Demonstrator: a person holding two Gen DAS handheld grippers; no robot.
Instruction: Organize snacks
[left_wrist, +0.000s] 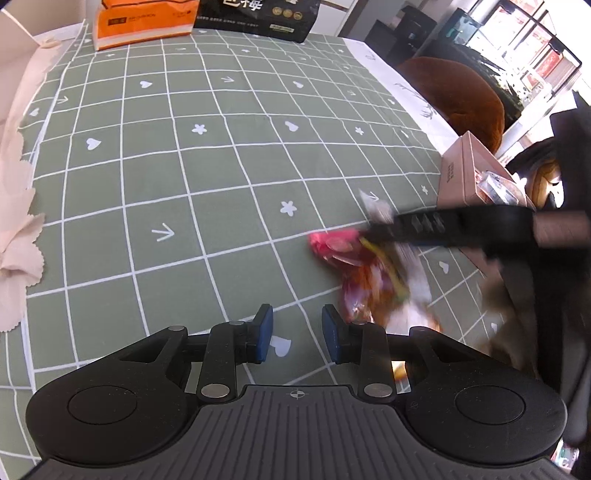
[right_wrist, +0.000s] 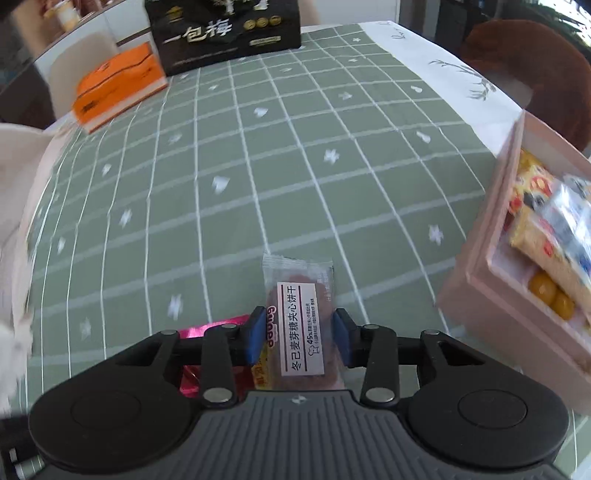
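My right gripper (right_wrist: 298, 338) is shut on a clear biscuit packet (right_wrist: 301, 295) with a white label, holding it across its width just above the green checked tablecloth (right_wrist: 258, 166). A shiny pink foil packet (right_wrist: 218, 325) lies under its left finger. To the right stands an open pink box (right_wrist: 491, 258) with several snack packs inside. In the left wrist view the right gripper (left_wrist: 376, 229) is a blurred black shape reaching in from the right over a heap of coloured snack packets (left_wrist: 365, 280). My left gripper (left_wrist: 298, 332) hangs open over bare cloth just left of that heap, nothing between its pads.
At the far end of the table stand an orange tissue pack (left_wrist: 140, 22) and a black snack bag (left_wrist: 255, 14). A brown chair (left_wrist: 458, 96) is beyond the right edge, and the pink box (left_wrist: 465, 173) sits near it. Pale pink cloth (left_wrist: 14, 221) borders the left side.
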